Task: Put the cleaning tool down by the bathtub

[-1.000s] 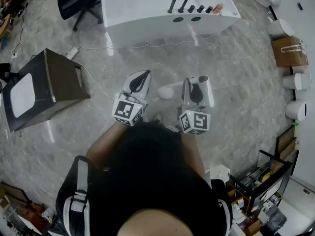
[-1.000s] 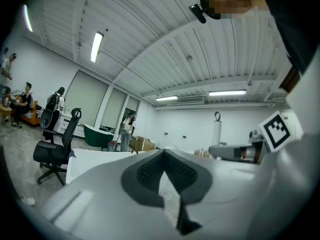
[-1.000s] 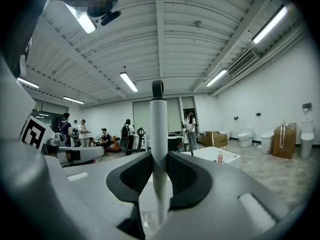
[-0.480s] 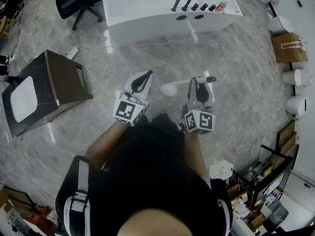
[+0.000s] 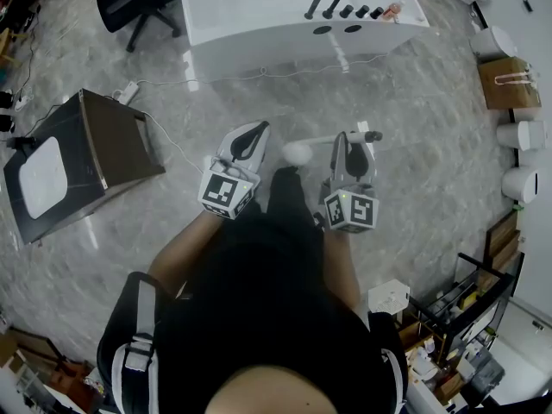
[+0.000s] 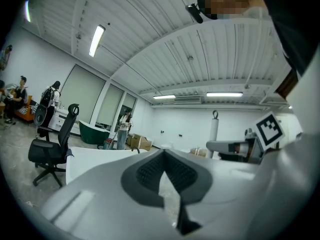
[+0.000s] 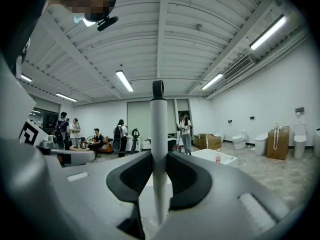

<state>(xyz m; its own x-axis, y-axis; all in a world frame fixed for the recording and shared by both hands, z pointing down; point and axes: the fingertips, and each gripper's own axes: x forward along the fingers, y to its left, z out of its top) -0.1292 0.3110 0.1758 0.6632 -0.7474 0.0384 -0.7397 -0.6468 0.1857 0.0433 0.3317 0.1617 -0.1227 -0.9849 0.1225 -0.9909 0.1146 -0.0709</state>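
In the head view my right gripper (image 5: 347,141) is shut on the thin white handle of the cleaning tool (image 5: 321,143). The tool lies crosswise above the floor, its round white head (image 5: 297,153) pointing left. Seen from the right gripper view, the handle (image 7: 159,119) stands upright between the dark pads, with my right gripper (image 7: 159,156) clamped on it. My left gripper (image 5: 251,137) hangs beside the tool's head, shut with nothing in it; its tips (image 6: 163,153) meet. The white bathtub (image 5: 259,33) stands ahead on the marble floor, some way beyond both grippers.
A dark box cabinet (image 5: 95,136) stands on the left, with an office chair (image 5: 138,3) behind it. A white cable (image 5: 259,76) runs along the floor before the tub. Toilets (image 5: 520,188) and a cardboard box (image 5: 504,89) line the right. Shelving (image 5: 457,317) is at lower right. People stand in the background.
Both grippers and the tool have drifted slightly forward towards the bathtub as the person steps. The right gripper's hold on the handle is unchanged.
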